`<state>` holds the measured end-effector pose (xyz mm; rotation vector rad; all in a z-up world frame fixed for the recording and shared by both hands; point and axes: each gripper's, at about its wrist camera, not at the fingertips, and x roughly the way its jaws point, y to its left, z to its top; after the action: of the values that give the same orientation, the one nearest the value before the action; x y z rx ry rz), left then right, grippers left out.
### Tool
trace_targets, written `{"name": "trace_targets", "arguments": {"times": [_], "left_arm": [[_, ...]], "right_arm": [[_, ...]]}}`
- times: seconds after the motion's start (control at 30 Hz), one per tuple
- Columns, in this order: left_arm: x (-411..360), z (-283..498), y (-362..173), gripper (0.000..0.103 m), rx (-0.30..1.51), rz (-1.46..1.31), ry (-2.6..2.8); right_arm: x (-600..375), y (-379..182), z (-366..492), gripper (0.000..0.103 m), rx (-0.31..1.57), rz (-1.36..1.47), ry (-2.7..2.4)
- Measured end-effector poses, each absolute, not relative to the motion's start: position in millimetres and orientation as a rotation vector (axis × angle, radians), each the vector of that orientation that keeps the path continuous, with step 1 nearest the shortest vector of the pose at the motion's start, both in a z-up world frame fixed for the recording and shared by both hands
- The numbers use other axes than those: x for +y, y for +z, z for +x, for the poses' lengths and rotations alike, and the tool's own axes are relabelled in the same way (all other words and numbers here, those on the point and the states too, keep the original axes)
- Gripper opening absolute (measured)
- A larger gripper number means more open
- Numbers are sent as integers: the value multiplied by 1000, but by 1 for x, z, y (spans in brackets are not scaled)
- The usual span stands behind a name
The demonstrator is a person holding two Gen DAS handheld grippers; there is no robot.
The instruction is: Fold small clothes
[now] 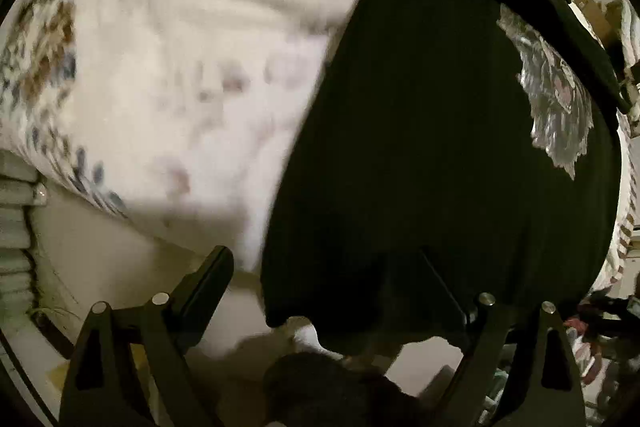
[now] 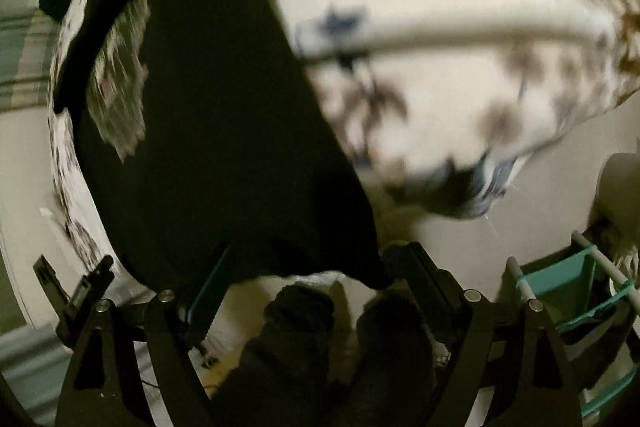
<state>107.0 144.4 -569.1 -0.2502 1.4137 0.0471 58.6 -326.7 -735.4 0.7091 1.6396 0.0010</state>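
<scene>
Both tongs spread wide, pinching nothing. Left tongs (image 1: 324, 279): hem of the black garment (image 1: 432, 147) lies across the gap, one finger sunk in cloth, no pinch visible. Right tongs (image 2: 316, 267): the garment's lower corner sits between the fingers, pads apart. The garment spreads ahead of both on the floral bed cover (image 1: 160, 67), pale print panel (image 1: 556, 99) at its far end.

Risk: hem overhangs the bed edge nearest the tongs; closing on one layer would drag it off or skew the fold.

Around: teal rack (image 2: 568, 291) beside right tongs; dark footwear (image 2: 304, 311) beneath.
</scene>
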Motion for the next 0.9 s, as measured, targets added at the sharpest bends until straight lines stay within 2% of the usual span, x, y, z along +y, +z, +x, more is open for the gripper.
{"name": "trace_targets", "arguments": {"times": [0.23,0.3,0.33,0.37,0.4,0.43,0.47,0.67,0.9], "left_arm": [[156,101,-614,93,1426,-433,-6],[158,97,-614,92,1405,-459,-22],[158,94,-612,83,1390,-461,-26],[161,91,-608,67,1373,-451,-24],[163,86,-602,57,1353,-437,-28],[162,81,-598,33,1341,-420,-30],[159,76,-592,15,1329,-399,-41],[134,66,-536,12,1270,-320,-100],[143,122,-446,11,1121,-458,-167]], "right_arm": [[-302,-780,63,87,1658,654,138],[-300,-784,62,82,1645,673,191],[-298,-783,63,68,1635,675,212],[-296,-780,63,54,1633,651,217],[-294,-778,64,47,1636,630,220],[-291,-773,65,22,1639,605,223],[-290,-768,62,10,1645,572,217],[-286,-728,49,8,1611,566,315],[-311,-648,62,8,1459,758,363]]}}
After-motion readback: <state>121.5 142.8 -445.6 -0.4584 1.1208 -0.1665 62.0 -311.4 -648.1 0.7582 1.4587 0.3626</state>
